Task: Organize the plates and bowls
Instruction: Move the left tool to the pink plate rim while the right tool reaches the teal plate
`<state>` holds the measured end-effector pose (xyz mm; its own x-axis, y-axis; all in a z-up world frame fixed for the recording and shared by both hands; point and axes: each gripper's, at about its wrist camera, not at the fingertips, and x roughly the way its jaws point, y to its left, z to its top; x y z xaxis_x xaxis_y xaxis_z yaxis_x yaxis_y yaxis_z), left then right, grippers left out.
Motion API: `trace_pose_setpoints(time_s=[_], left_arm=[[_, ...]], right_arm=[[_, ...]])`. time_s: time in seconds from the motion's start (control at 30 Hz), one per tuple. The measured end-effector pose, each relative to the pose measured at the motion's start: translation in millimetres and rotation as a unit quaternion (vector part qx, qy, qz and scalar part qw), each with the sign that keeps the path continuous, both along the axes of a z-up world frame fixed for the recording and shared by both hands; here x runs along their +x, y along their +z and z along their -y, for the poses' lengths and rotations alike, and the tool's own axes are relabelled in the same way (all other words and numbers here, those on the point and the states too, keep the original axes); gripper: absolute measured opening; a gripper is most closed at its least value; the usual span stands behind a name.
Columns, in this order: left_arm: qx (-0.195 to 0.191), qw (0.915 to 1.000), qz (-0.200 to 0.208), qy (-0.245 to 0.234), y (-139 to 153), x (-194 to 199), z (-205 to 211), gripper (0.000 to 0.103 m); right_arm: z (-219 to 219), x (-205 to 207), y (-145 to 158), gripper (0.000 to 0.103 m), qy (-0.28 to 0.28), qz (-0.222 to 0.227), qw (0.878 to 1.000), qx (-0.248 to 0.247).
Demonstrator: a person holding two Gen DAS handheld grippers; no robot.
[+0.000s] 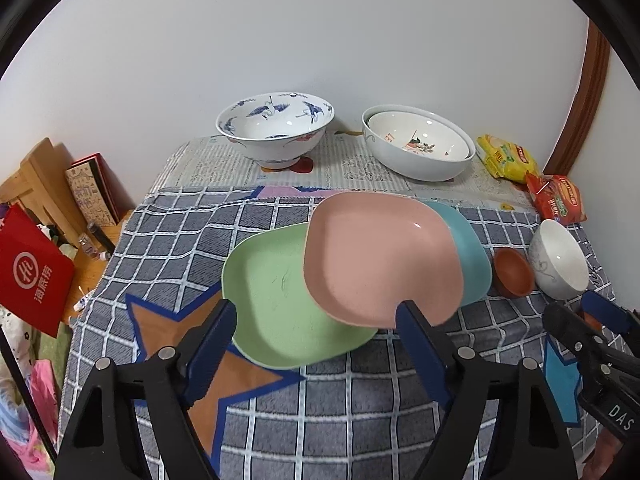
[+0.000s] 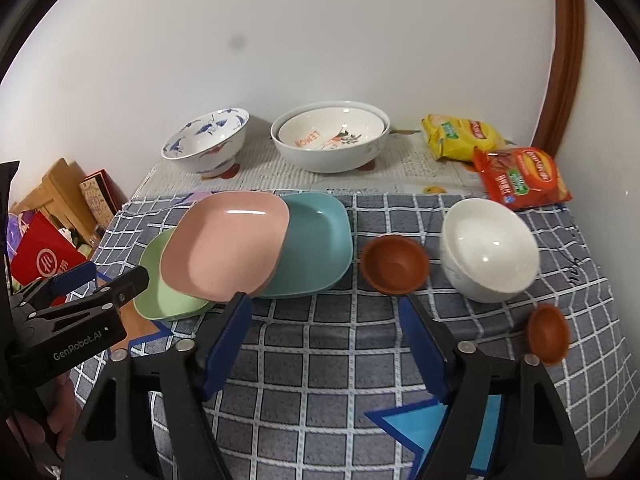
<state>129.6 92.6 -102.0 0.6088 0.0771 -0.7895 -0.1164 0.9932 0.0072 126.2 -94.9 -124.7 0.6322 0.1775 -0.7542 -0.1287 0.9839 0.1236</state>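
Three square plates overlap on the checked cloth: green at left, pink on top, teal at right. A brown small bowl and a white bowl sit right of them. A second brown bowl lies nearer. My left gripper is open, just in front of the green and pink plates. My right gripper is open and empty, in front of the teal plate and brown bowl.
At the back stand a blue-patterned bowl and two nested white bowls. Yellow and red snack packets lie back right. A red bag and wooden boxes sit off the table's left edge.
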Motion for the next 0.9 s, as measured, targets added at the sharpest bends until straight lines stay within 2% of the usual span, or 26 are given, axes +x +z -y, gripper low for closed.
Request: trace_pose_setpoints(time_s=[0.27, 0.37, 0.6, 0.7, 0.77, 0.9], left_arm=[[-0.003, 0.9999, -0.011, -0.012, -16.0, 28.7, -4.6, 0.08], [-0.005, 0.9998, -0.014, -0.014, -20.8, 39.7, -8.1, 0.079], [-0.018, 0.9994, -0.024, -0.017, -31.8, 64.9, -15.9, 0.07], [-0.032, 0.9989, -0.031, -0.016, -37.5, 74.4, -18.5, 0.059], [-0.036, 0.9987, -0.033, -0.017, -40.5, 79.5, -19.0, 0.059], [-0.036, 0.9985, -0.038, -0.018, -45.8, 87.4, -18.6, 0.052]], right_arm=[[-8.3, 28.9, -14.8, 0.069, 0.001, -0.011, 1.0, 0.025], [-13.4, 41.4, -22.6, 0.065, 0.001, -0.017, 0.999, 0.034], [-28.6, 66.2, -41.4, 0.053, -0.001, -0.036, 0.999, 0.036], [-34.3, 76.3, -48.2, 0.047, -0.003, -0.045, 0.998, 0.034], [-36.7, 80.9, -51.8, 0.044, -0.001, -0.049, 0.998, 0.032], [-41.3, 88.7, -57.9, 0.036, 0.001, -0.055, 0.998, 0.03]])
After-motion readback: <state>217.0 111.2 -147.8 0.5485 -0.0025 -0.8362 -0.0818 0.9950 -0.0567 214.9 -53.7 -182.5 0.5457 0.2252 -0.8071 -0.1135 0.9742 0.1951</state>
